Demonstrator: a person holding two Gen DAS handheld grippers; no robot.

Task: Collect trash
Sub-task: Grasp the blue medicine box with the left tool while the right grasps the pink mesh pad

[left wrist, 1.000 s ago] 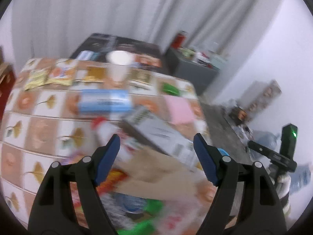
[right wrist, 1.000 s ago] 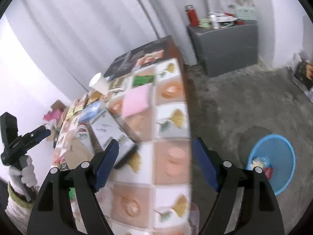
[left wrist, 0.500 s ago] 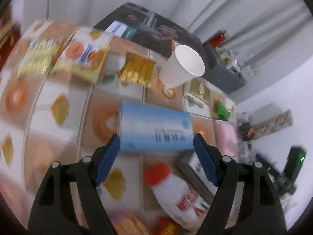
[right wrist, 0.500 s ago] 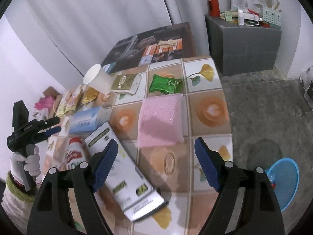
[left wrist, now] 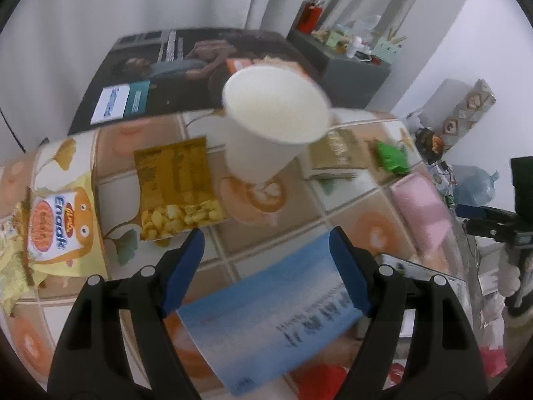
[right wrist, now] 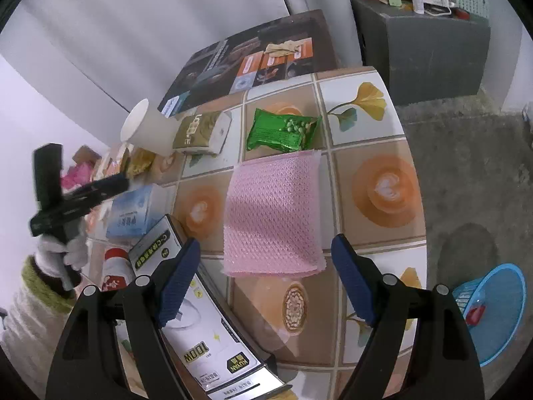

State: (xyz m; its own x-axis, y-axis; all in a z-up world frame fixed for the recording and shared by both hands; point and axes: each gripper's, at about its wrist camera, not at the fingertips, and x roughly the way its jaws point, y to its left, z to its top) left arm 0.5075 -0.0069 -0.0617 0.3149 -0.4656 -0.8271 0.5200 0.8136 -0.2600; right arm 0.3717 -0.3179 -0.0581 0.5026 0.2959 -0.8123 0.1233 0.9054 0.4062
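We had the table (right wrist: pixel 373 126) filling most of both views, its tiled cloth crowded with litter because nothing on it had been gathered yet. The blue basket (right wrist: pixel 493 310) sat on the floor at the lower right of the right wrist view, well apart from the table, and we judged it the place for the trash. The pink cloth (right wrist: pixel 273 213) lay flat at the centre there, with the green packet (right wrist: pixel 283 131) touching its upper edge.

The paper cup (left wrist: pixel 269 123) stood upright in the upper middle of the left wrist view, ahead of our left gripper (left wrist: pixel 266 260), whose jaws stood wide with nothing pressed between them (the blue box (left wrist: pixel 276 310) merely lay below). Our right gripper (right wrist: pixel 266 266) was equally wide and empty.

A second before, the left view showed the cup small and far; now it loomed large. The right view had swung from the table's edge onto the pink cloth.
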